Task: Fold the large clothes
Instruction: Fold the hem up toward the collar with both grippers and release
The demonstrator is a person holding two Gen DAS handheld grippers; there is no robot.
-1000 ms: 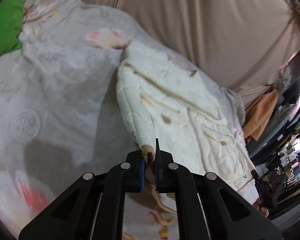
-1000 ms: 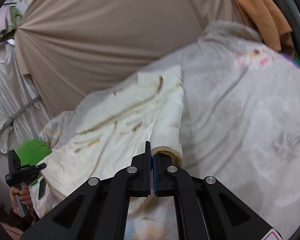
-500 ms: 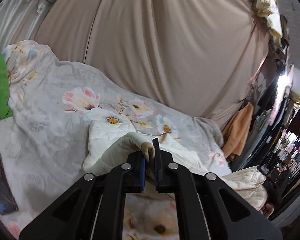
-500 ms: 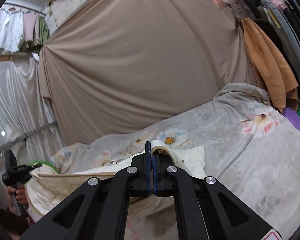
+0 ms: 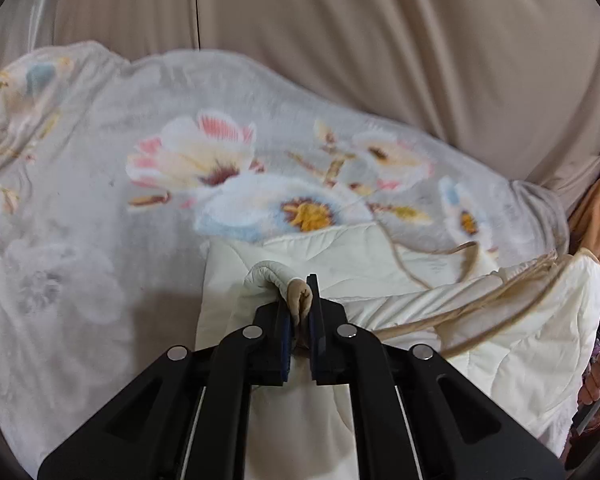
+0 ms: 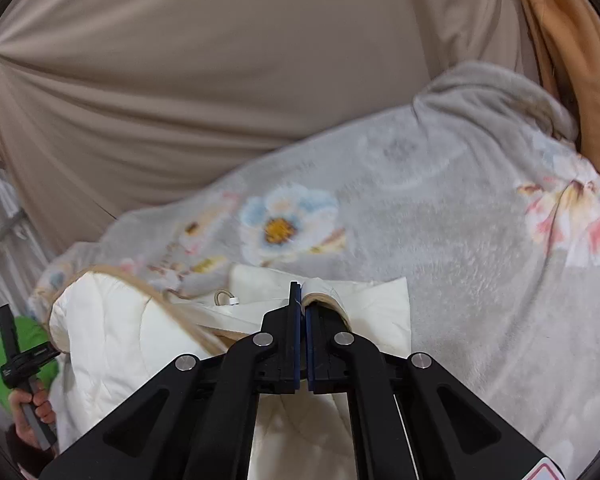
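A large cream quilted jacket [image 5: 480, 320] with tan trim lies on a grey floral blanket [image 5: 100, 240]. My left gripper [image 5: 300, 312] is shut on a tan-edged cuff of the jacket [image 5: 298, 296] and holds it above the garment. My right gripper [image 6: 302, 312] is shut on another tan-edged cuff [image 6: 320, 296] of the same jacket [image 6: 112, 328]. The part of the jacket between the grippers sags toward the blanket [image 6: 480, 280]. In the right wrist view, the left gripper's handle [image 6: 16, 356] and the hand on it show at far left.
A beige curtain [image 5: 380, 40] hangs behind the bed and shows in the right wrist view [image 6: 220, 80]. An orange cloth [image 6: 568, 52] hangs at the right. A green pillow [image 6: 26, 360] lies at the far left of the right wrist view.
Both grippers carried the cuffs forward and lower over the jacket body. The views tilted down toward the blanket again, and the sleeves now lie folded inward.
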